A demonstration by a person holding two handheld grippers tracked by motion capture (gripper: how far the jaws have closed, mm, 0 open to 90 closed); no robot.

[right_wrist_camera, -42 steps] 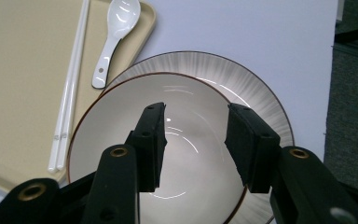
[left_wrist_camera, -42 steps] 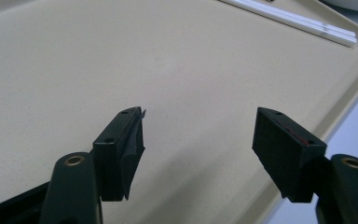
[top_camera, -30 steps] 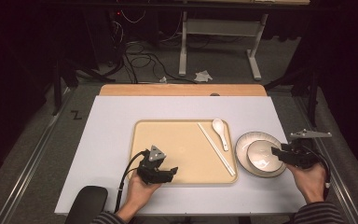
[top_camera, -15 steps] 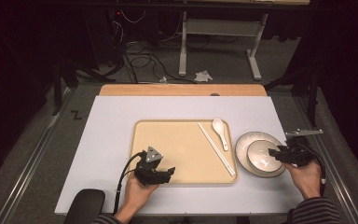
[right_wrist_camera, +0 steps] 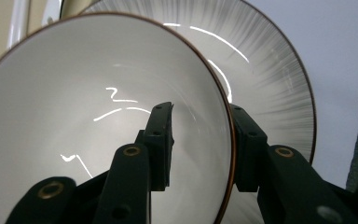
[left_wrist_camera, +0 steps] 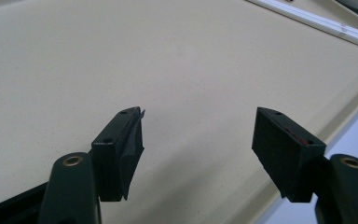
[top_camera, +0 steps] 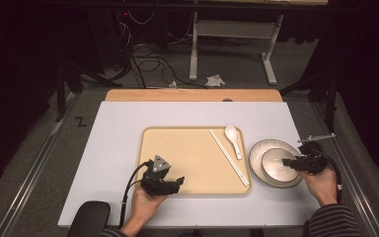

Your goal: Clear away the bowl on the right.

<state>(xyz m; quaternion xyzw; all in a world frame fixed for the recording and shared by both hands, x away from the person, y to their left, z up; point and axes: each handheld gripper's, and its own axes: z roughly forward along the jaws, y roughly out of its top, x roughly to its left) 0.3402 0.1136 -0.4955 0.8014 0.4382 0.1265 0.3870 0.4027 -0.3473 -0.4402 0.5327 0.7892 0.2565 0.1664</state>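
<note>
Left gripper (top_camera: 177,181) hovers wide open over the tray's (top_camera: 187,140) near left corner, nothing between its jaws. Chopsticks (top_camera: 229,157) and spoon (top_camera: 233,139) lie on the tray's right side. Right of the tray, the right gripper (top_camera: 287,162) has been closing, its jaws straddling the rim of the bowl (top_camera: 275,163) on the plate (top_camera: 256,150).

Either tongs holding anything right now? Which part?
Right tongs straddle the bowl rim, one jaw inside, one outside, and have just been closing; firm contact cannot be told. Left tongs open over the tray, holding nothing.

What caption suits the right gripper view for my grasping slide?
Right gripper straddling the white bowl's rim, jaws just closing, above a streaked plate.
</note>
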